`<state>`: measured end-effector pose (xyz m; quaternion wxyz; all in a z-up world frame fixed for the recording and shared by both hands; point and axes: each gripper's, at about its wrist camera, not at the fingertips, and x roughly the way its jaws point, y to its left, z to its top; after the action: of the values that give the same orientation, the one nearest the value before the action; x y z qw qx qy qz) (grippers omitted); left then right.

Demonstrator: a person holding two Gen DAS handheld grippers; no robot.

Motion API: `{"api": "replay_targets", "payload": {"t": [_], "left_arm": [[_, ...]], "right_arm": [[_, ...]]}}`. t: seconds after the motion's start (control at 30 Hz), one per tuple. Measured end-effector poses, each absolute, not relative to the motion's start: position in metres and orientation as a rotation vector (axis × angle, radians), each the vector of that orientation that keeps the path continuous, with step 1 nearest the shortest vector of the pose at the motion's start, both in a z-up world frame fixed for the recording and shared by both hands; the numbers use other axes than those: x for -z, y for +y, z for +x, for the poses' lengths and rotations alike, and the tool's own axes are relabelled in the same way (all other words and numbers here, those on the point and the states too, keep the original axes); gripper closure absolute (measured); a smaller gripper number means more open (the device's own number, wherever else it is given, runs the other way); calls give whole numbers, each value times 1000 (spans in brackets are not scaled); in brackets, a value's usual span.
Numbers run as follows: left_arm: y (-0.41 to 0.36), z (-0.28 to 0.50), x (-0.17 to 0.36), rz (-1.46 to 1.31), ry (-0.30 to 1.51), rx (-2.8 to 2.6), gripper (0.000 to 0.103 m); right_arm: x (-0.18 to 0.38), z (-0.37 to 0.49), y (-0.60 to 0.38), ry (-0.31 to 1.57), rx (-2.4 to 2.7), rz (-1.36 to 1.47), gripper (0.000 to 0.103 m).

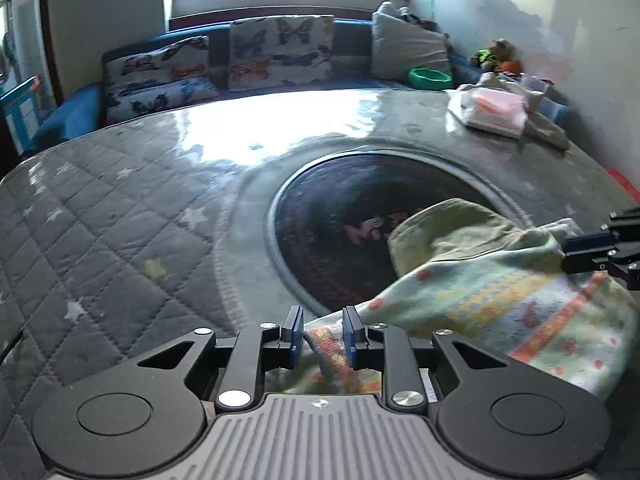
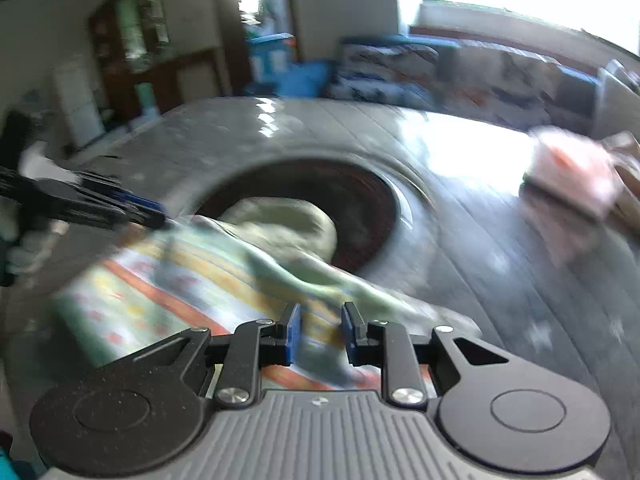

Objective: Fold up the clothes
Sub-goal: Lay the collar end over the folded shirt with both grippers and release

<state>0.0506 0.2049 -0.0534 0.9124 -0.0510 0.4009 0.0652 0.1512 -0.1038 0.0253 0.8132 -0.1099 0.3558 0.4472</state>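
Note:
A pale green garment (image 1: 500, 292) with orange and yellow patterned bands hangs stretched between my two grippers over the table. My left gripper (image 1: 322, 334) is shut on a bunched corner of it, which fills the gap between the blue pads. At the right edge of the left wrist view, my right gripper (image 1: 576, 256) pinches the garment's far edge. The right wrist view is motion-blurred. In it the garment (image 2: 180, 280) runs from my right gripper (image 2: 320, 334), shut on the cloth, up to my left gripper (image 2: 156, 218) at the left.
A grey quilted table cover (image 1: 120, 240) with stars has a dark round patch (image 1: 340, 220) under the garment. A folded pink and white stack (image 1: 492, 112) lies at the far right corner. Behind are a sofa with butterfly cushions (image 1: 280, 52) and a green bowl (image 1: 430, 78).

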Motion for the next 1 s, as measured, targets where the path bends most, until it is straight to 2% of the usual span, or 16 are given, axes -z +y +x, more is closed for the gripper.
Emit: {"api": "replay_targets", "payload": {"t": [0.07, 0.37, 0.57, 0.67, 0.73, 0.87, 0.93, 1.0], "left_arm": [[206, 48, 50, -105, 816, -156, 78], [169, 38, 16, -159, 719, -78, 79], [131, 61, 32, -189, 756, 31, 78], [130, 77, 46, -208, 791, 15, 70], [133, 84, 53, -226, 802, -4, 64], [142, 80, 53, -284, 791, -9, 63], [143, 72, 48, -290, 771, -15, 57], [141, 62, 42, -293, 748, -18, 57]], "right_arm": [[-19, 154, -113, 783, -926, -211, 91], [-37, 143, -94, 728, -974, -184, 89], [-16, 148, -60, 765, -963, -193, 87], [-9, 154, -57, 773, -924, -196, 78], [-10, 155, -61, 764, -912, -183, 76], [-23, 139, -69, 708, -931, -219, 76], [-30, 124, -71, 682, -981, -237, 76], [-34, 106, -72, 667, -1039, -253, 75]]}}
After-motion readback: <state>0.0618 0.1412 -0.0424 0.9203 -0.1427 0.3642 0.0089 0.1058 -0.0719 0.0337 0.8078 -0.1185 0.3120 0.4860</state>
